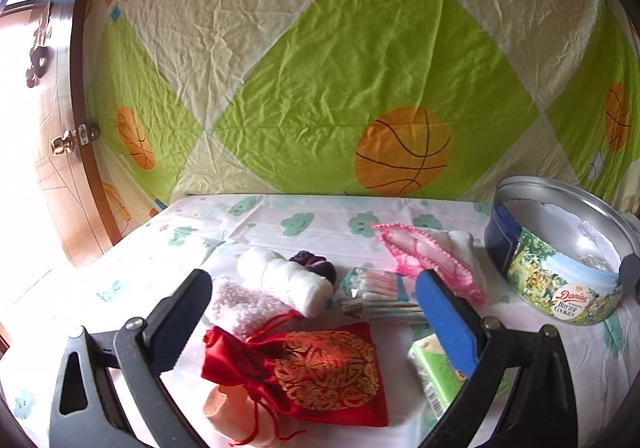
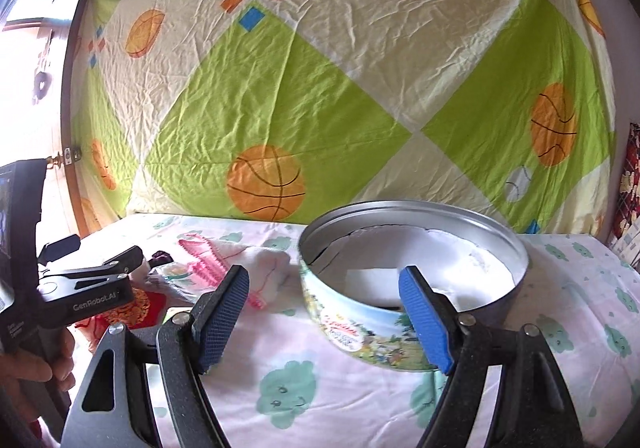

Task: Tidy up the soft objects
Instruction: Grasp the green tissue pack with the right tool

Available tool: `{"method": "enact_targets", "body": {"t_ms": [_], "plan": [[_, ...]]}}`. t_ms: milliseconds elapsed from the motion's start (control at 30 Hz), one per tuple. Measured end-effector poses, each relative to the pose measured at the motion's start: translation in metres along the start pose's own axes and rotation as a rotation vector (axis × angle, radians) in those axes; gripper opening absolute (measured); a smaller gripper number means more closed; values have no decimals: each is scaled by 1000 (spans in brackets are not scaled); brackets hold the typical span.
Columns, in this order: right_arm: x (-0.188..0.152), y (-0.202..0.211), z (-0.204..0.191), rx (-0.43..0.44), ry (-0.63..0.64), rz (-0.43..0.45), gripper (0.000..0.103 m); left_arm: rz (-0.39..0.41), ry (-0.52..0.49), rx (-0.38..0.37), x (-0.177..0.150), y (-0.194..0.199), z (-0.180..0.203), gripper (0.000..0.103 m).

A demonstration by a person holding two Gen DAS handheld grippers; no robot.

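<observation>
Two grippers are out over the table and both are empty, jaws standing wide with nothing between the pads. The left gripper hangs above a little heap of soft things on the cloud-print tablecloth: a red drawstring pouch nearest it, a rolled white towel behind that, a fluffy pale pink piece at the left, a dark purple scrap, a pink-edged cloth further back, and a green tissue pack partly hidden by the right-hand finger. The round cookie tin sits open to the right of the heap, well apart from the pouch, and the right gripper points at its near wall without touching it. I'd guess the pouch is the first pick. To do it well, I'd bring the left gripper down so the pads straddle the fat embroidered belly, not the loose cords, and close gently; satin slips. The right gripper could steady the tin's rim, since a light tin on cloth may slide when something is dropped in.
</observation>
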State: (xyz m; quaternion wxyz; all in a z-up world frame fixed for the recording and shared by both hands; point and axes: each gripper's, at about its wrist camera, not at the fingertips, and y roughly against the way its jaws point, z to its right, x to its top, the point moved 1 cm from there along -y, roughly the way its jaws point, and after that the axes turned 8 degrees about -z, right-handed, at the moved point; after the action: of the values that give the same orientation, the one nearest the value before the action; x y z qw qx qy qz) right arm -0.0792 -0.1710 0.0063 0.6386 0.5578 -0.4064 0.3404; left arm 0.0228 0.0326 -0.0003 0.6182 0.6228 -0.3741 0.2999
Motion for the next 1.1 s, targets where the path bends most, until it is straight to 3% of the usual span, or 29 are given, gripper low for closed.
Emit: {"method": "enact_targets", "body": {"t_ms": [100, 300, 633, 700, 733, 833, 933, 1100], "plan": [[-1, -12, -21, 64, 18, -78, 79, -6, 20, 24, 0, -4, -18, 103], [-4, -41, -64, 113, 63, -238, 79, 4, 55, 95, 2, -9, -52, 103], [-22, -92, -111, 135, 215, -500, 79, -6, 113, 70, 4, -12, -83, 103], [-24, -98, -110, 154, 211, -533, 65, -9, 109, 49, 5, -12, -82, 103], [-25, -100, -108, 169, 199, -547, 52, -8, 102, 43, 5, -12, -80, 103], [-22, -98, -99, 226, 144, -533, 52, -13, 65, 26, 4, -12, -72, 103], [-15, -79, -89, 319, 100, -439, 51, -27, 17, -21, 2, -12, -62, 103], [-6, -30, -86, 196, 210, -177, 52, -88, -58, -179, 0, -13, -43, 103]]}}
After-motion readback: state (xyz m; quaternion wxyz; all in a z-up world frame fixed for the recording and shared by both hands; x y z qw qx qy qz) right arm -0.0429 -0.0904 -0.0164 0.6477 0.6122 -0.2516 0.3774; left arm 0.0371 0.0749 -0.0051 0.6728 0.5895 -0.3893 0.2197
